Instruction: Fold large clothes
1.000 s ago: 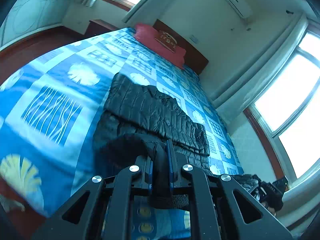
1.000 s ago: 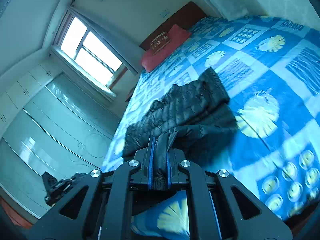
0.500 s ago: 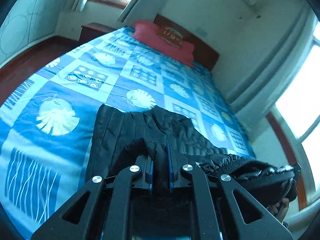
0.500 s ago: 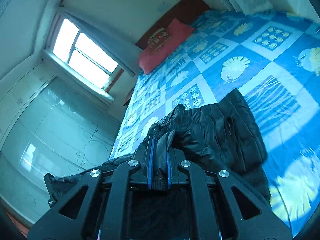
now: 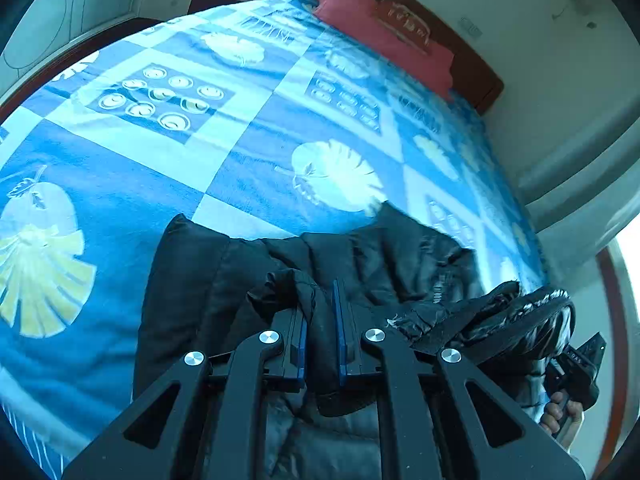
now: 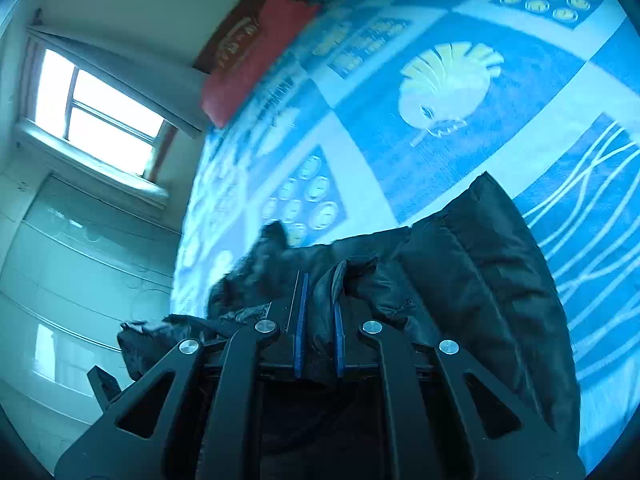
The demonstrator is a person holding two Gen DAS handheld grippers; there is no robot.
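Bedspread [image 5: 132, 200], blue with pale squares, shell and leaf motifs, covers the bed and fills the left side of the left wrist view. Black quilted jacket [image 5: 188, 280] lies on it near the lower edge, its padded panel flat against the cloth and its far end bunched and lifted toward the right. Left gripper [image 5: 320, 304] rises from the bottom centre; its jaws stand narrow, the blue pads clamped on a thick fold of the jacket. Red pillow [image 5: 384, 36] rests at the head of the bed against a dark wooden headboard [image 5: 476, 76]. At the far right a hand [image 5: 560, 414] grasps the handle of the other tool, beneath the raised end of the garment.

In the right wrist view, a bright window [image 6: 100, 112] and pale wardrobe doors [image 6: 80, 260] occupy the left. Right gripper [image 6: 319, 292] sits at bottom centre, its jaws likewise narrow and pinching a fold of the jacket, whose quilted bulk spreads to the right over the bedspread.
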